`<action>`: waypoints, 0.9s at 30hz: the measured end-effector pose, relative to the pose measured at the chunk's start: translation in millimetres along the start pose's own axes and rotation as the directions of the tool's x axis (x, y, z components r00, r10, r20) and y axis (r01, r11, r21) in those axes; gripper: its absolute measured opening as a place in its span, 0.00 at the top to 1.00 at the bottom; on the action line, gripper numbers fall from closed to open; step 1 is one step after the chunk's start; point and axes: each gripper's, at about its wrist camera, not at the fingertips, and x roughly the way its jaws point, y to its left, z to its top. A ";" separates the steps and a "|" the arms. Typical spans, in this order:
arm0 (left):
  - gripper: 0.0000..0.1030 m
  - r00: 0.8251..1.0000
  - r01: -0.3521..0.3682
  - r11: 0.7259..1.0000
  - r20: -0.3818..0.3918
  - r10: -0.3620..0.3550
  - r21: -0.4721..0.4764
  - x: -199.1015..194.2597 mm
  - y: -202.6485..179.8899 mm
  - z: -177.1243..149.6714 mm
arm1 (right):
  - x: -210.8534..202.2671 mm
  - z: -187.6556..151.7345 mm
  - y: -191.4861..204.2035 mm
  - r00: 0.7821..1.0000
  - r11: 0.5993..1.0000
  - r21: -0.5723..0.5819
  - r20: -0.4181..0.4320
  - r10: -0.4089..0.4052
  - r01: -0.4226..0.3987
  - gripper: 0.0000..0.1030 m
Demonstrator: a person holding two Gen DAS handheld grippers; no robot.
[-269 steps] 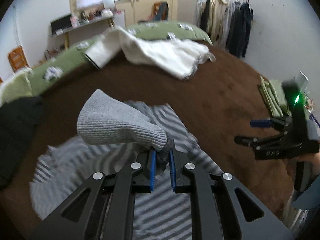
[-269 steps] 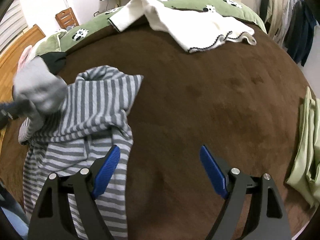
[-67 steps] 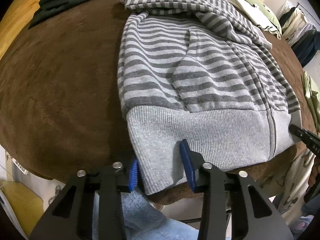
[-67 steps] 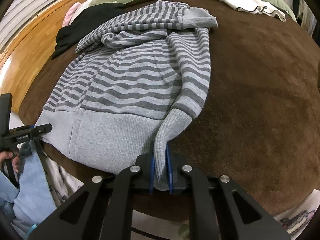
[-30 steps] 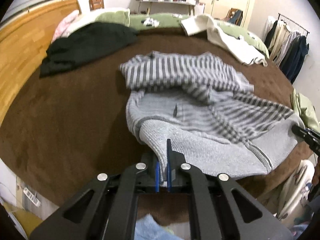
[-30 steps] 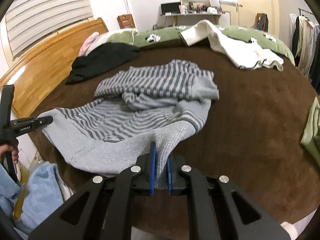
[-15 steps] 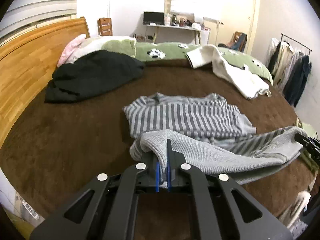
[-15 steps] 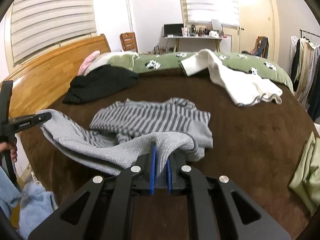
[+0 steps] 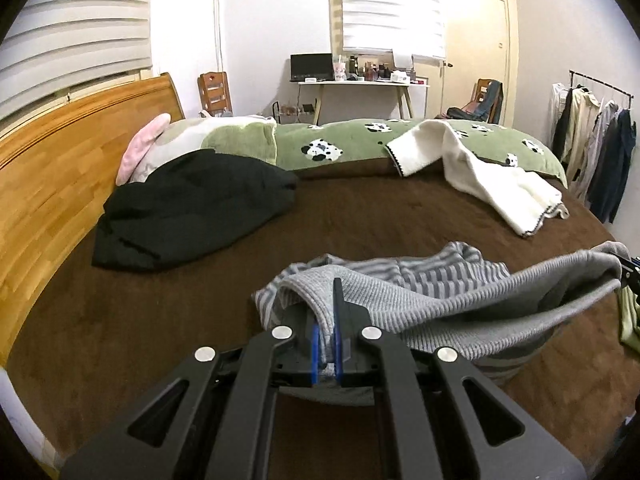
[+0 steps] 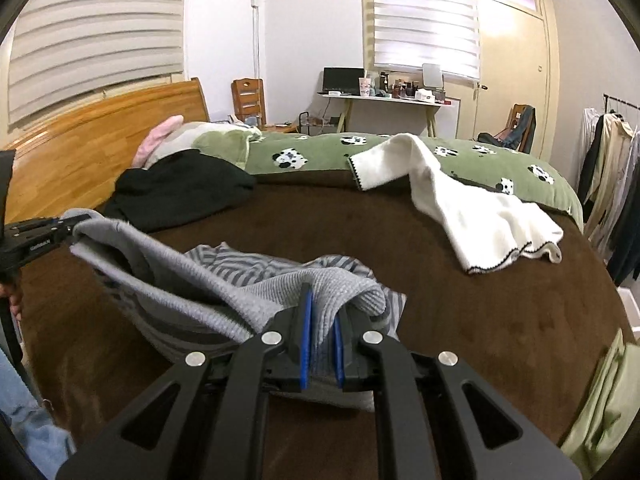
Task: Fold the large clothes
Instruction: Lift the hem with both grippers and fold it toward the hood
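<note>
From the left wrist view, my left hand-held gripper (image 9: 327, 344) is clenched on one corner of the grey ribbed hem (image 9: 460, 300) of the striped hoodie (image 9: 400, 270). The hem hangs in the air as a sagging band that runs off to the right, where the tip of my right hand-held gripper (image 9: 630, 268) pinches its far corner. Below it, the striped body lies bunched on the brown bed cover (image 9: 140, 320), in the near middle of the bed. A black garment (image 9: 192, 208) sits well apart to the left by the wooden headboard (image 9: 52, 172), and a white garment (image 9: 492, 176) lies far back on the right, draped over the green quilt (image 9: 340, 140).

From the right wrist view, my right hand-held gripper (image 10: 320, 340) is clamped on the other hem corner, ribbed cloth pinched between the blue pads (image 10: 306, 340). The band slopes away to the left hand-held gripper (image 10: 60, 228) at the frame's edge. The stripes (image 10: 248, 264) look rumpled under the raised hem, not flat.

My worry is the fold itself. If I carry the hem over while the body is heaped like that, I judge the creases will be trapped inside and the fold will come out lumpy. The band sags in the middle, so it could land first and drag the layer askew. Each grip holds only a small bite of thick rib, and an uneven pull between my two hands might slip one corner free. The near bed edge is close too, so cloth could slide off it
</note>
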 end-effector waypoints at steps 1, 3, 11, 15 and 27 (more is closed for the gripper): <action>0.92 1.000 0.003 1.000 -0.002 -0.003 -0.011 6.8 0.6 4.7 | 12.2 5.7 -2.8 1.000 1.000 0.000 -0.006 -0.007 0.007 0.91; 0.92 1.000 0.004 0.999 -0.003 -0.004 -0.034 22.4 2.8 13.4 | 29.1 11.9 -6.6 1.000 1.000 0.004 -0.014 -0.016 0.016 0.91; 0.92 0.997 -0.039 0.999 -0.061 0.037 -0.022 118.1 -2.5 39.6 | 127.0 35.3 -24.2 0.994 0.999 -0.001 -0.102 -0.042 0.042 0.91; 0.92 0.994 -0.050 0.998 -0.102 0.047 -0.027 169.5 -5.1 38.2 | 171.5 29.8 -30.3 0.987 0.999 -0.007 -0.157 -0.044 0.043 0.91; 0.91 0.976 -0.058 0.998 -0.213 0.050 -0.028 266.0 -10.2 2.4 | 257.5 -2.3 -49.3 0.963 0.998 0.039 -0.269 -0.028 0.040 0.90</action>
